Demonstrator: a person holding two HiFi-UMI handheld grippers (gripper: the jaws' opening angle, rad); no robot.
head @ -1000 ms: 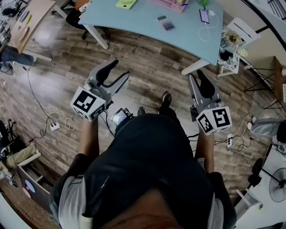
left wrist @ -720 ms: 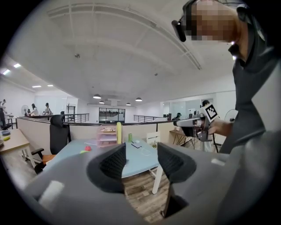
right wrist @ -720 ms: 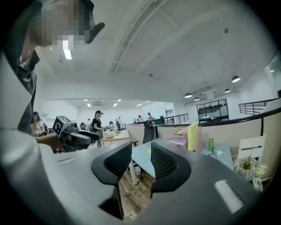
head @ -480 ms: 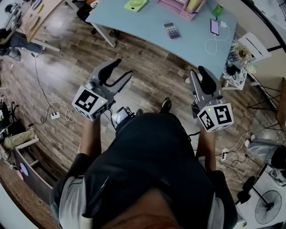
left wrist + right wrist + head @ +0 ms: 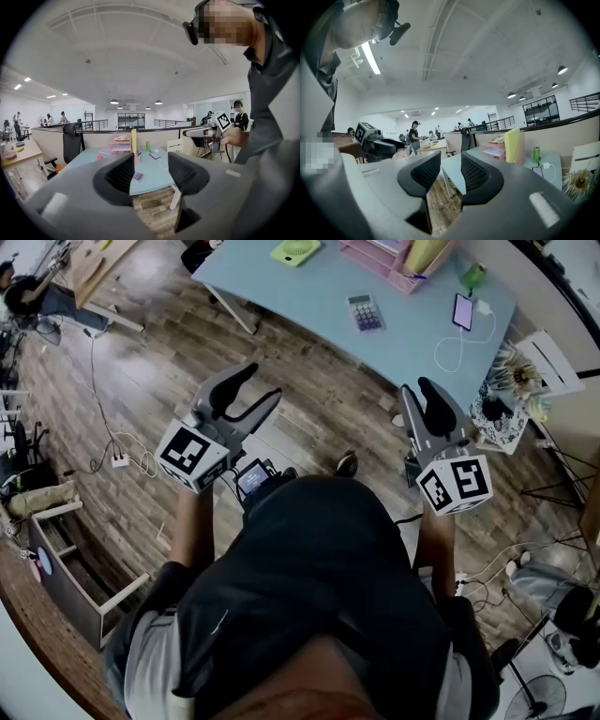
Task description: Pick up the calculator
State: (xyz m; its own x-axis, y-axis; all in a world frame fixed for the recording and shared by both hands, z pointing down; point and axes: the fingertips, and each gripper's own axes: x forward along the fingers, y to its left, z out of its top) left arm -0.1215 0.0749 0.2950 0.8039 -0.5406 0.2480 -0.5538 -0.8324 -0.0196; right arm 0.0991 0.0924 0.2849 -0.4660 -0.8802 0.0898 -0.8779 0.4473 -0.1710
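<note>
The calculator (image 5: 364, 311), small and grey with purple keys, lies on the light blue table (image 5: 309, 292) ahead of me. It also shows between the left jaws as a small dark slab (image 5: 138, 176) on the tabletop. My left gripper (image 5: 251, 388) is held over the wooden floor, short of the table, jaws apart and empty. My right gripper (image 5: 419, 392) hovers near the table's right leg, jaws a little apart with nothing between them. The right gripper view (image 5: 451, 173) shows only floor and table edge in its gap; the calculator is not seen there.
On the table are a pink file tray (image 5: 398, 259), a green fan-like object (image 5: 292, 251) and a phone (image 5: 463, 311) on a white cable. A white side stand with flowers (image 5: 511, 381) is right of the table. A power strip and cords (image 5: 120, 461) lie on the floor at left.
The table and calculator have come lower and nearer in the head view as I walk toward them. Both grippers keep the same pose and stay empty.
</note>
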